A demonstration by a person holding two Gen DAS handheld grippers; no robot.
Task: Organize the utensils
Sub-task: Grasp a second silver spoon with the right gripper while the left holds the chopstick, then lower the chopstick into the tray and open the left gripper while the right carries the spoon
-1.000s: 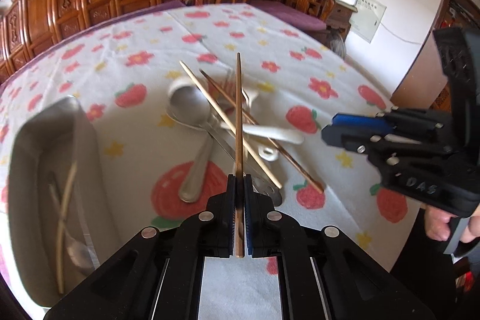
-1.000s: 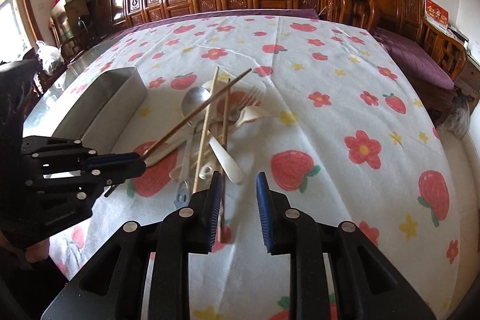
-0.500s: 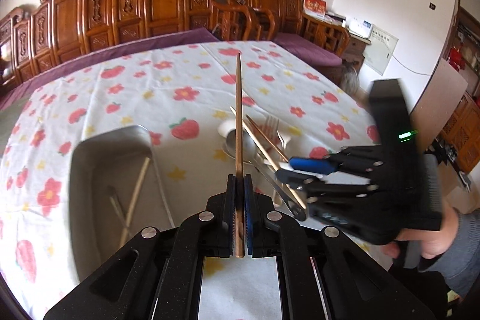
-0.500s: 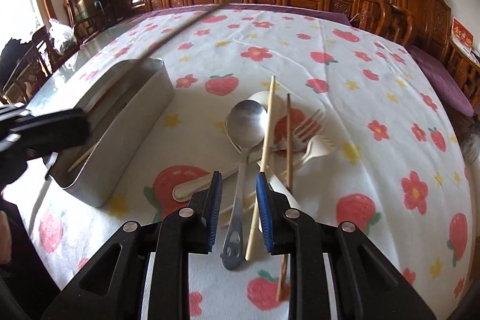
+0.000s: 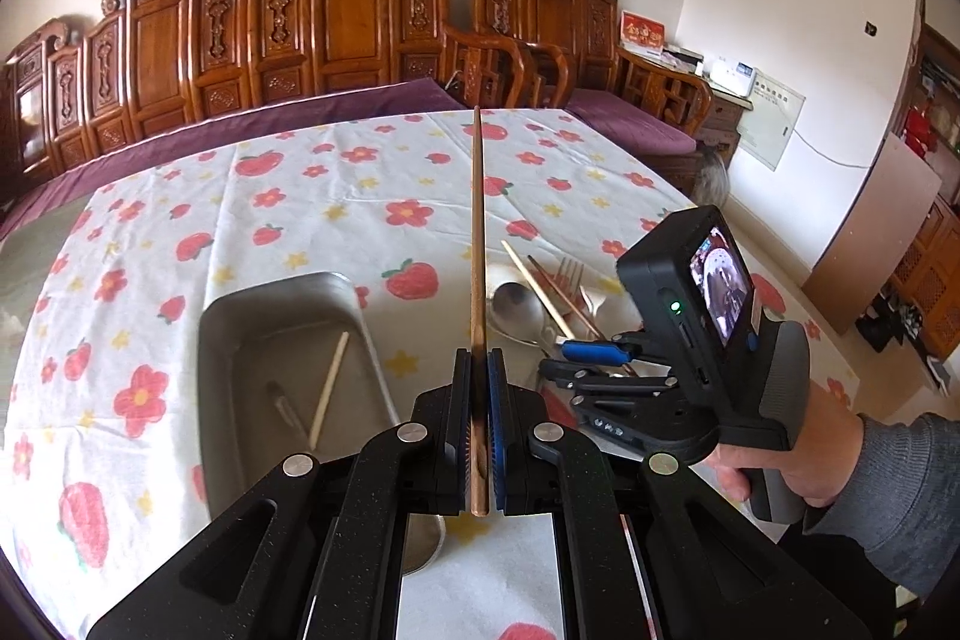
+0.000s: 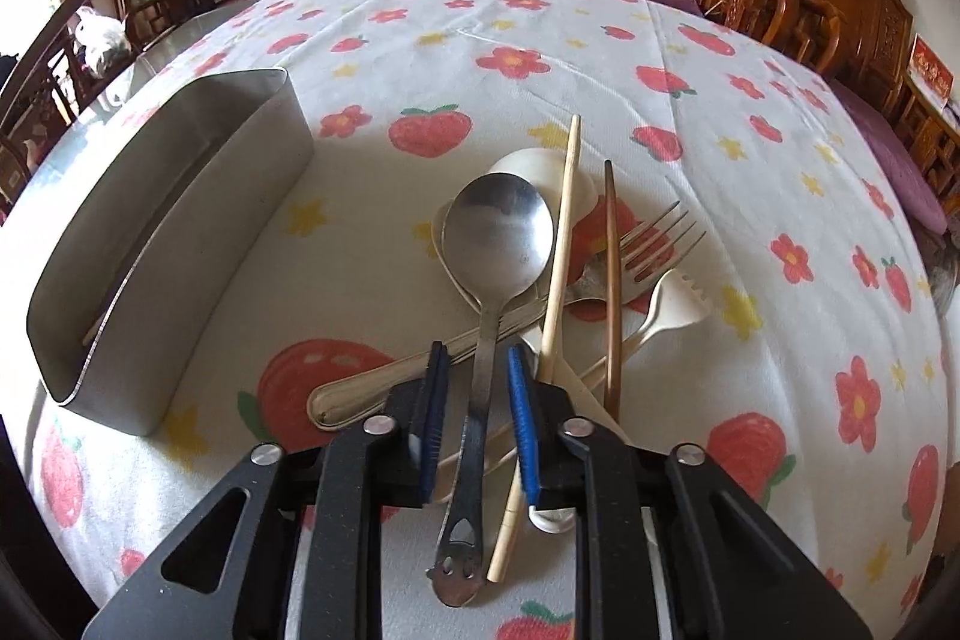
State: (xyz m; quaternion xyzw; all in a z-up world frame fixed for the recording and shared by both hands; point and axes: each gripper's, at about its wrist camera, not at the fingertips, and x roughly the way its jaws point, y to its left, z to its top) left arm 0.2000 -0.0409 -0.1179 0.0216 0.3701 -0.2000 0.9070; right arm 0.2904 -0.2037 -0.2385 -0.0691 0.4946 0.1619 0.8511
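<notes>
left gripper [image 5: 478,421] pinches chopstick [image 5: 477,244], near tray [image 5: 207,340] | right gripper [image 6: 477,424] closing around spoon [image 6: 498,244], not squeezing yet

Soft daylight, sharp centre, fisheye-bent dark edges.

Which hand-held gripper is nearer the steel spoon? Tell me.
Right. The right hand-held gripper straddles the steel spoon's handle, jaws closing. The left hand-held gripper holds a brown chopstick away from it.

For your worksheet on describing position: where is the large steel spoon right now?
In the right wrist view, the steel spoon lies atop the utensil pile, right of the metal tray, its handle between the closing right gripper's fingers.
</notes>
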